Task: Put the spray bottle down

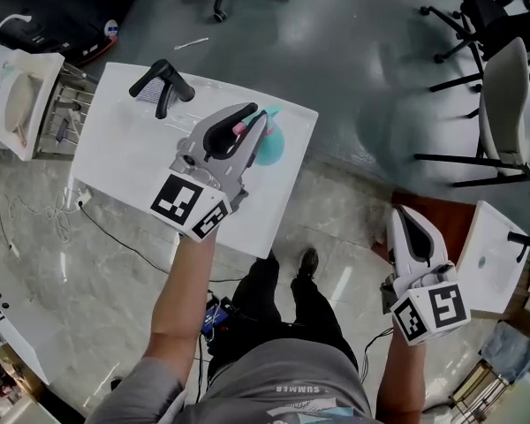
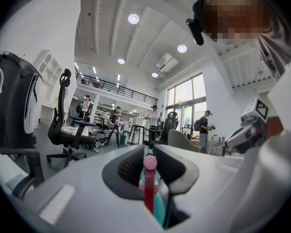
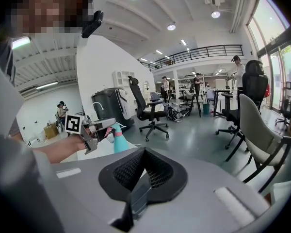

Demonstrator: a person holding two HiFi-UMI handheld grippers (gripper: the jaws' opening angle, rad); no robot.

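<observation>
Left claw (image 1: 258, 118) was clenched on the spray bottle (image 1: 270, 146) at its pink head, mid-frame over the white desk's (image 1: 124, 144) right part. Bottle stood upright, long axis vertical, head up. Right claw (image 1: 400, 212) was clenched and empty, lower right.

Left gripper (image 1: 258, 116) fingers clamp the spray bottle (image 1: 272, 147); right gripper (image 1: 399, 215) fingers closed.

Head view steeply down, gripper views outward, right one shares white table (image 1: 124, 148)
</observation>
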